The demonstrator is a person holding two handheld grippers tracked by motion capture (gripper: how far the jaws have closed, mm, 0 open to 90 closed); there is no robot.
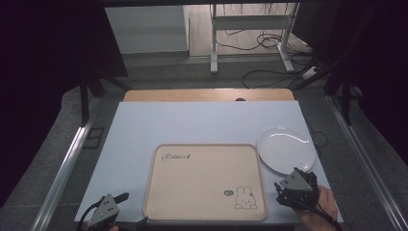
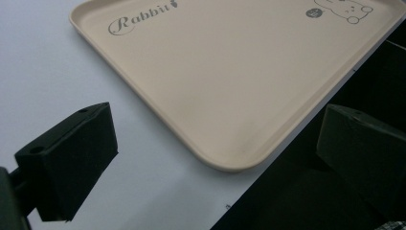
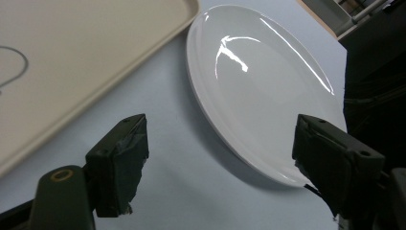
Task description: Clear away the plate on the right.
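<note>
lying just ahead of the wide-open right hand-held gripper (image 3: pixel 218 165), white plate (image 3: pixel 258 81) untouched

A pale blue-white table top (image 1: pixel 202 122) fills the middle of the high view, with a strip of light wood (image 1: pixel 207 95) along its far edge. Beyond it, at the top centre of the frame, a white metal desk frame (image 1: pixel 250 29) stands on a grey floor (image 1: pixel 183 72), and black cables (image 1: pixel 269 43) trail loosely around its feet. A pale wall panel (image 1: pixel 144 29) sits to its left. Dark curtains (image 1: pixel 43 57) close in the upper left and upper right. Metal rails (image 1: pixel 65 168) run along the lower left and lower right sides. Light is dim, brightest at top centre.
</note>
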